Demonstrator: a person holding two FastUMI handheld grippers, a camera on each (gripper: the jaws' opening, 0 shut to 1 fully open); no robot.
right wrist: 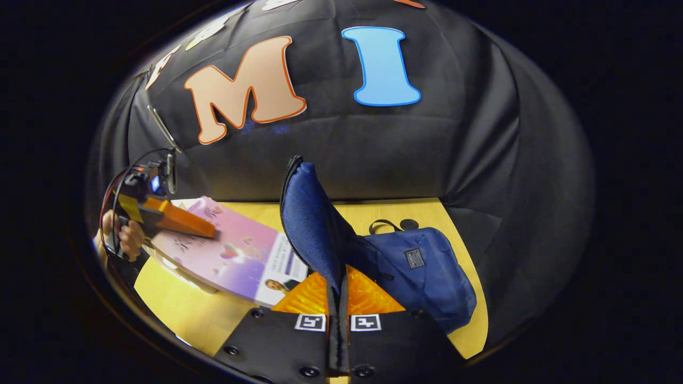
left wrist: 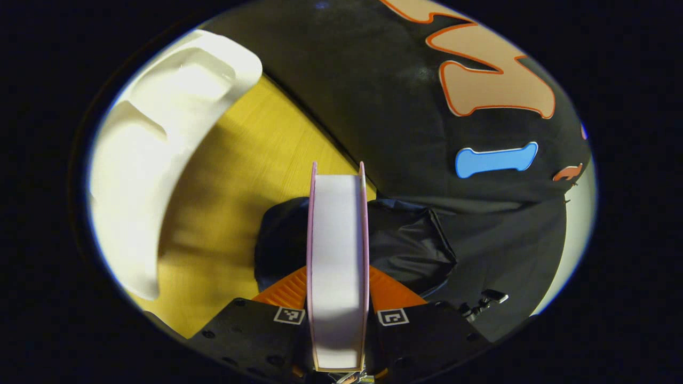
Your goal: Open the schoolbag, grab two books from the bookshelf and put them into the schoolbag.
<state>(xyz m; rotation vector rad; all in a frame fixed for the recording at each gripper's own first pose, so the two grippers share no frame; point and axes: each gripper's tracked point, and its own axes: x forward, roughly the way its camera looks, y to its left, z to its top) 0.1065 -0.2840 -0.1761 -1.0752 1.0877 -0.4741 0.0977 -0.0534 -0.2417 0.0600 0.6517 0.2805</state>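
Note:
In the left gripper view my left gripper [left wrist: 338,290] is shut on a pink-covered book [left wrist: 337,250], seen edge-on with its white pages facing me, above the dark schoolbag [left wrist: 411,245]. In the right gripper view my right gripper [right wrist: 338,298] is shut on the raised flap [right wrist: 309,218] of the navy schoolbag [right wrist: 421,272], holding it up and open. The same book [right wrist: 235,250] shows its pink cover to the left of the flap, carried by the left gripper [right wrist: 181,221] and a hand [right wrist: 120,234].
A white bookshelf [left wrist: 155,160] stands on the yellow wooden table [left wrist: 240,176] at the left in the left gripper view. Black cloth wall closes the back and right sides. Bare table [right wrist: 176,304] lies in front of the bag.

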